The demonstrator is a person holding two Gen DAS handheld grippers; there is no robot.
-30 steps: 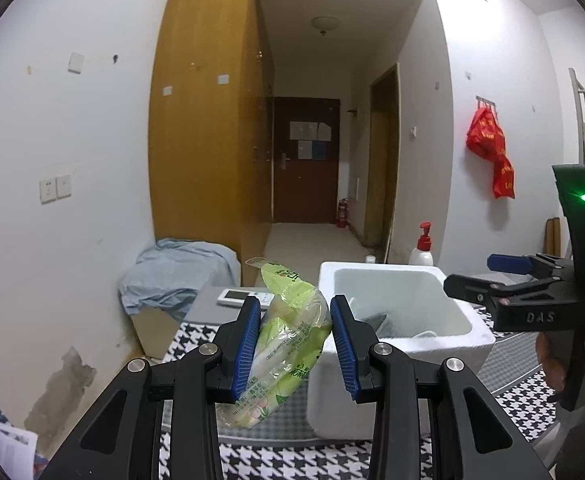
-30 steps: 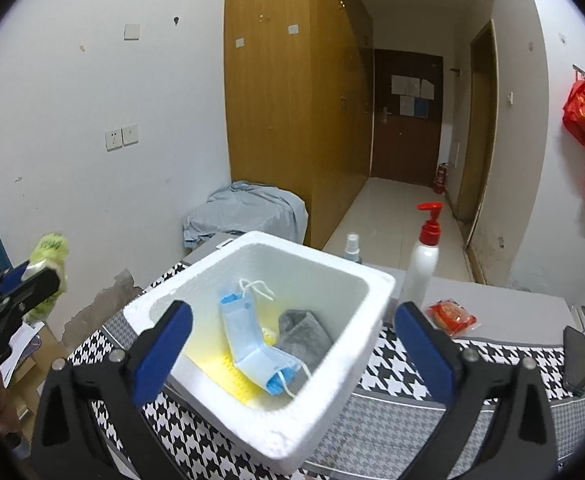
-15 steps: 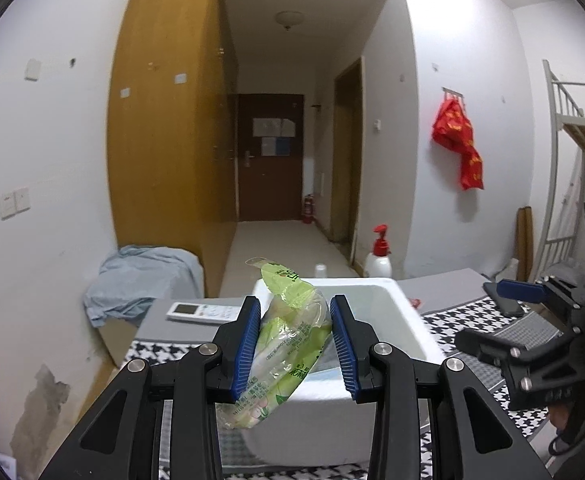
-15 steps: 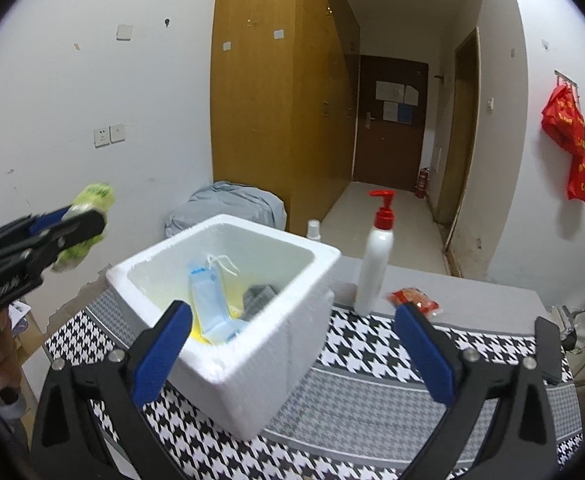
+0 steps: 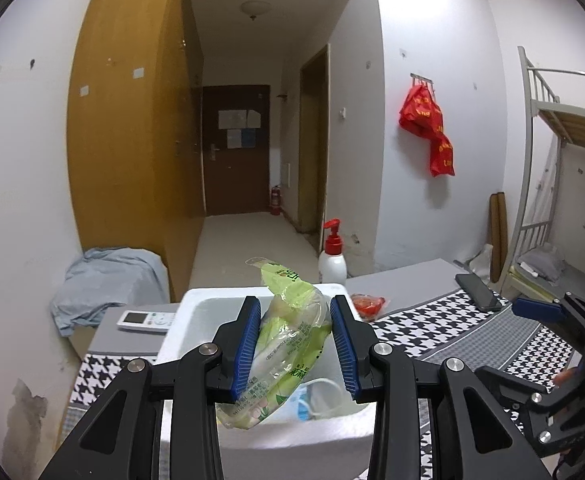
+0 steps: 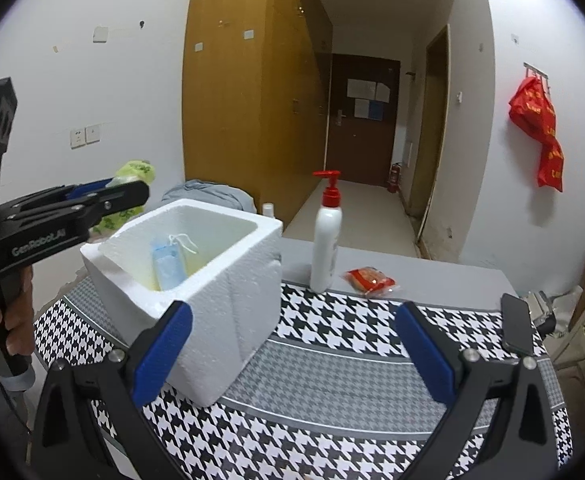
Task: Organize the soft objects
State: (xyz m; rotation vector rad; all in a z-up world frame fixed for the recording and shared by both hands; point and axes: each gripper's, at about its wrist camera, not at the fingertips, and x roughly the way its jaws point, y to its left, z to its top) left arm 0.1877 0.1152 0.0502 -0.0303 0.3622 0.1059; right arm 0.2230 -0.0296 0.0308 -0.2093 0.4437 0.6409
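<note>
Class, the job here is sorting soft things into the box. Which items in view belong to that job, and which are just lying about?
Part of the job:
left gripper, shut on the green packet
white foam box
blue face mask inside it
red snack packet, perhaps next

Just lying about:
pump bottle
phone
remote control

White walls [image 5: 432,32] flank a tall wooden wardrobe [image 5: 132,120]; a corridor leads to a dark door [image 5: 234,148] (ceiling lamp [image 5: 255,8] unlit), with a metal bunk bed [image 5: 564,120] at right.
</note>
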